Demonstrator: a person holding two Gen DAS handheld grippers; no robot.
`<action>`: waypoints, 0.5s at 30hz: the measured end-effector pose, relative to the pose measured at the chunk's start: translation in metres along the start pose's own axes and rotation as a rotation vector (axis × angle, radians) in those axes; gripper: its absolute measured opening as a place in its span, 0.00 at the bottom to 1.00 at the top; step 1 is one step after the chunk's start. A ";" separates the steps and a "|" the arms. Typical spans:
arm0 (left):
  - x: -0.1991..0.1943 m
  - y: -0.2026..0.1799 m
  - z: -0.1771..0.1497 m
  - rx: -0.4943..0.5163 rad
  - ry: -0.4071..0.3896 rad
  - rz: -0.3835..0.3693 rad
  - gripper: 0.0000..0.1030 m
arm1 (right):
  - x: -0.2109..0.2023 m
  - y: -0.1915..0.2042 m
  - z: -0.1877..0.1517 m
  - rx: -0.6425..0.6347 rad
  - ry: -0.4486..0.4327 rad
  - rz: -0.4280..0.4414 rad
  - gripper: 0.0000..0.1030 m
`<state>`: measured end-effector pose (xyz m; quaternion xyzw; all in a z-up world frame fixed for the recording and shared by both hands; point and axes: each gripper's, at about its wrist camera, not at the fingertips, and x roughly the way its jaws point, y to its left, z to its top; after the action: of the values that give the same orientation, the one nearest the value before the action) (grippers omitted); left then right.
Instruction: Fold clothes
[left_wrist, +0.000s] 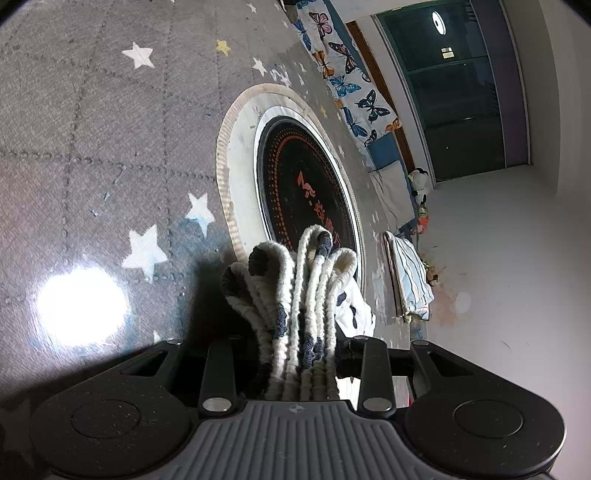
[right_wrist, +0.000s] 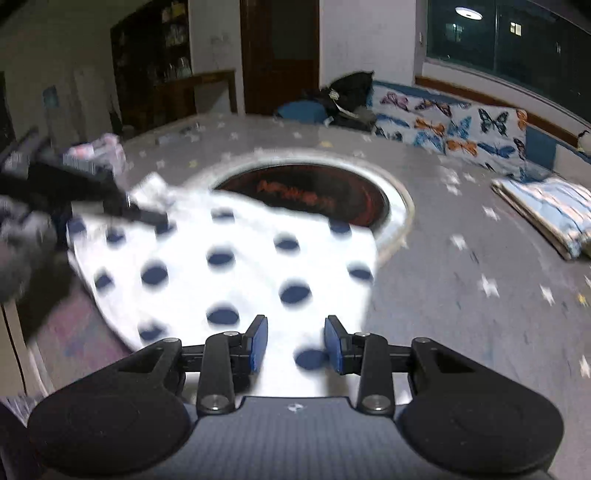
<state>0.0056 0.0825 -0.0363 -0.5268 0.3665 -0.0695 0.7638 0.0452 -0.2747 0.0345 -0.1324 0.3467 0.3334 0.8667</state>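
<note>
Left gripper (left_wrist: 295, 347): we had it clamped on a thick bunch of the white garment with navy dots (left_wrist: 291, 295), the knit folds stacked edge-on between the jaws and sticking out past them. The pads were hidden by the cloth. The bunch hung over the near rim of the round black hotplate (left_wrist: 295, 177) set in a pale ring in the counter (left_wrist: 92, 129), which wore a grey quilted cover with white stars. A bright lamp glare sat on the cover to the left. A striped folded cloth (left_wrist: 410, 277) lay at the counter's right edge, with the butterfly-print cushion (left_wrist: 343, 74) beyond it.

Right gripper (right_wrist: 295, 345): we had its jaws narrowly apart, blue pads (right_wrist: 258, 343) both bare, nothing pinched. It hovered just above the near edge of the same dotted garment (right_wrist: 229, 266), which lay spread on the counter (right_wrist: 461, 280) and covered the near left part of the hotplate (right_wrist: 332, 192). The view was motion-blurred. At far left the other gripper (right_wrist: 122, 206) showed as a dark smear at the garment's left corner, with the person's gloved hand (right_wrist: 22, 243) behind it. The folded striped cloth (right_wrist: 546, 214) lay well apart on the right, and the butterfly cushion (right_wrist: 461, 125) ran along the back under the dark window (right_wrist: 498, 37).
</note>
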 end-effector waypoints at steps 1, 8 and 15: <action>0.000 0.000 0.000 0.001 0.000 0.001 0.34 | -0.002 0.000 -0.005 -0.001 0.007 -0.012 0.33; -0.001 0.000 0.001 0.006 0.000 0.005 0.34 | -0.025 -0.013 -0.017 0.046 0.009 -0.037 0.33; -0.004 0.000 0.003 0.006 -0.009 0.009 0.34 | -0.004 -0.031 0.001 0.186 -0.043 0.006 0.35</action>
<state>0.0049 0.0869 -0.0341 -0.5232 0.3651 -0.0650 0.7672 0.0639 -0.2994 0.0382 -0.0431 0.3576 0.3052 0.8815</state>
